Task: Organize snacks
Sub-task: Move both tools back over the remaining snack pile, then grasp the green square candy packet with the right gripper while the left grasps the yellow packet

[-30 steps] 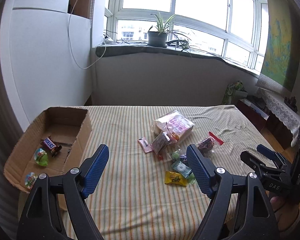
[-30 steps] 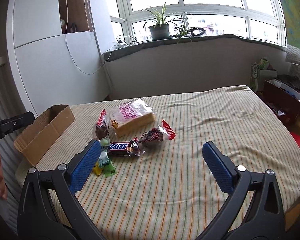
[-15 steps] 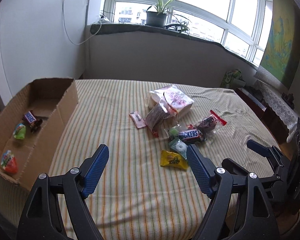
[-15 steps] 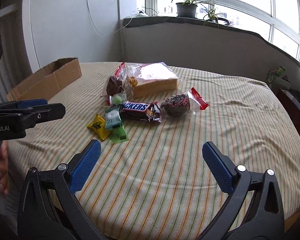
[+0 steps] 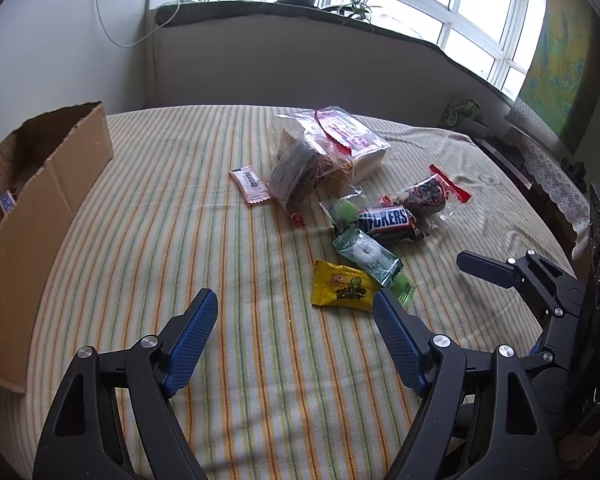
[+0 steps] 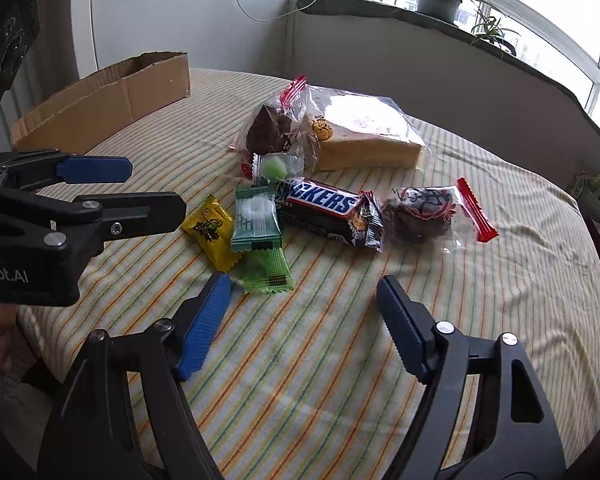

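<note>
- Hovering over the striped table (image 5: 148, 240), the left gripper (image 5: 296, 328) has its fingers spread wide with nothing between them, the yellow candy packet (image 5: 342, 286) just ahead.
- Beside it, the right gripper (image 6: 304, 312) has just been narrowing its fingers, yet they stand apart and empty above the cloth, near a green wrapper (image 6: 270, 272).
- Snacks lie clustered mid-table: a Snickers bar (image 6: 324, 210), a bagged cake slice (image 6: 364, 136) and two dark pastries in clear wrap.
- A cardboard box (image 5: 40, 208) sits at the table's left edge, a few sweets inside.
</note>
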`<state>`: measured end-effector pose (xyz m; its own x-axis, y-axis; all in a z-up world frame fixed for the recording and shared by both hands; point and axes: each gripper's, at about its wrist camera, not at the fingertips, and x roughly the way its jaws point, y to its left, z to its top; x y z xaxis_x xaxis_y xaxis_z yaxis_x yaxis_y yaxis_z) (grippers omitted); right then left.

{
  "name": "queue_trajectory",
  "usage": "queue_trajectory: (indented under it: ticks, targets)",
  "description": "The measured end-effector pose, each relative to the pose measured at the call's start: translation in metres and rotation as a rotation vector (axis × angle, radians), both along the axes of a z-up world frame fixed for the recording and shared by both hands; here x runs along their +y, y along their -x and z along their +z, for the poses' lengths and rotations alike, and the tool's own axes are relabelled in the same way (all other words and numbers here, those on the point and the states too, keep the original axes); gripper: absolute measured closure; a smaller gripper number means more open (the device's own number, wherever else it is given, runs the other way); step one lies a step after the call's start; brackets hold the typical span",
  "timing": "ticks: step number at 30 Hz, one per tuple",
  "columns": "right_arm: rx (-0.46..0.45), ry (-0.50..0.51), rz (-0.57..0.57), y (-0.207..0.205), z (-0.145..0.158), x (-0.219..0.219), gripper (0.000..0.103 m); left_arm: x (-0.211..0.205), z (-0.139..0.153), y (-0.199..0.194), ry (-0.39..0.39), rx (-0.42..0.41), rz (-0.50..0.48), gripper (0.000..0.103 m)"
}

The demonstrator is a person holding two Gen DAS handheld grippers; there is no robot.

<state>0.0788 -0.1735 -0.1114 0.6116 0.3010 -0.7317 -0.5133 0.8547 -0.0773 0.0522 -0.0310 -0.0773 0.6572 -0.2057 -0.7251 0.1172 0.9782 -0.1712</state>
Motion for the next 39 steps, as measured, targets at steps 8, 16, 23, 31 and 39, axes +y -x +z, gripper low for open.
queue_trajectory:
  ticks: [8,16,23,31,39]
  targets:
    - [0.013,-0.033,0.054,-0.01,0.0,0.01,0.069,0.011,-0.001,-0.013,0.054,0.024,-0.013,0.023]
    - [0.034,-0.075,0.002,0.002,0.002,-0.028,0.081,-0.019,-0.012,-0.026,-0.006,0.035,-0.067,0.023]
    - [0.022,-0.12,-0.081,0.008,0.003,-0.063,0.081,-0.032,-0.016,-0.024,-0.109,0.002,-0.08,0.046]
    - [0.009,-0.181,-0.145,0.013,0.005,-0.08,0.081,-0.016,-0.014,-0.022,-0.09,-0.011,-0.052,0.08]
    - [-0.007,-0.219,-0.166,0.02,0.007,-0.087,0.081,-0.014,-0.012,-0.019,-0.057,-0.015,-0.039,0.093]
